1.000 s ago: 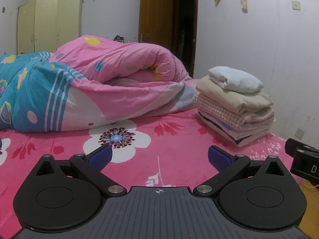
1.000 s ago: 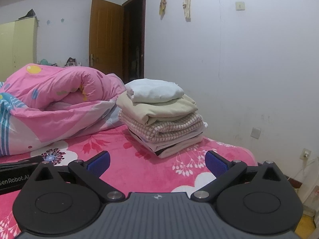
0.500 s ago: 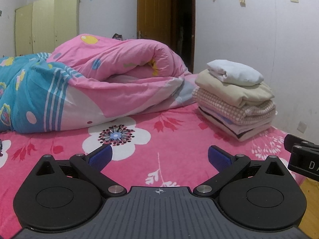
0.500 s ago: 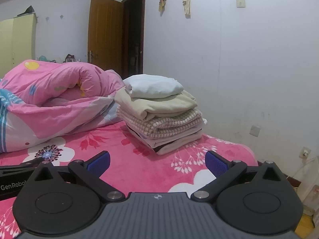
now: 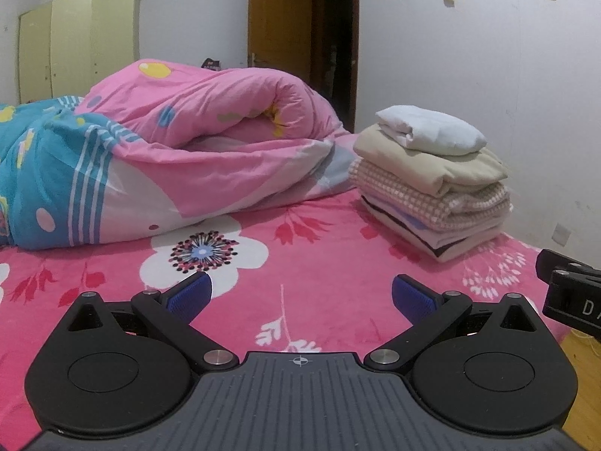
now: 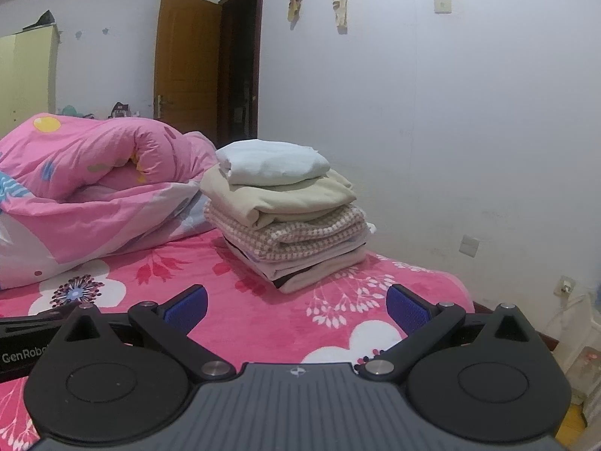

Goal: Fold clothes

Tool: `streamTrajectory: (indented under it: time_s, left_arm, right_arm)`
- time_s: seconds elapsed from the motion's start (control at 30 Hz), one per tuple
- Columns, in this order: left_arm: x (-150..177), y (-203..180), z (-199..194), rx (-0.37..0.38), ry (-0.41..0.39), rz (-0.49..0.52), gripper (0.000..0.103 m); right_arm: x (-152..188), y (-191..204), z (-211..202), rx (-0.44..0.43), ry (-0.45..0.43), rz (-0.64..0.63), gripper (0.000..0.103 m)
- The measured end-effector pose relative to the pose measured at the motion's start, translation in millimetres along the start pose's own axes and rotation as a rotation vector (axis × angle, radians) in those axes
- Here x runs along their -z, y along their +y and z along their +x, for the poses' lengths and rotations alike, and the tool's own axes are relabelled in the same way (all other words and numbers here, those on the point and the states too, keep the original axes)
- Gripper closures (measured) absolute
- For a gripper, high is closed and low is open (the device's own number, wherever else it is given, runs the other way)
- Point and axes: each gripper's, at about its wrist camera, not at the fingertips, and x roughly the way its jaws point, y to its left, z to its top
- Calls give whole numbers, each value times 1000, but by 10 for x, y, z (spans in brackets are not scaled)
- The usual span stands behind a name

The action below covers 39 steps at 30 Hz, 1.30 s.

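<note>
1. Hovering over the near part of the bed (image 5: 300, 263), the left hand-held gripper (image 5: 300, 295) has its blue pads spread wide with nothing between them; the right hand-held gripper (image 6: 295, 302) is likewise wide apart and empty, beside it toward the bed's right edge.
2. The folded clothes (image 5: 432, 184) sit in one stack near the bed's right edge, close to the wall: a white piece (image 6: 272, 161) on top, a beige one (image 6: 278, 197) under it, then a pink checked one (image 6: 296, 235) and paler layers at the bottom.
3. No unfolded garment shows in either view, so the folding looks finished or between items; I judge the step in hand to be a pause or a reach for whatever comes next.
4. To do it well, keep both pads clear of the stack so the loosely seated white piece is not nudged off, and lay any new garment flat on the bare floral sheet in front.
5. A bulky pink quilt (image 5: 210, 124) fills the far left of the bed, touching or nearly touching the stack's far side, which limits spreading room.
6. A wardrobe (image 5: 79, 45) and a door (image 6: 188, 60) stand well beyond.
</note>
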Motion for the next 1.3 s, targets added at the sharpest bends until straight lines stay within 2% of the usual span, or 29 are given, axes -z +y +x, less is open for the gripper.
streamTrajectory:
  time_s: [0.93,1.3]
  left_arm:
    - [-53,-190,355,-3,40,20,0]
    - [-60,-207,384,0,43,27,0]
  right_arm:
    - [9,-56,409,13,50,6,0]
    - [14,-79,478,24,56,9,0]
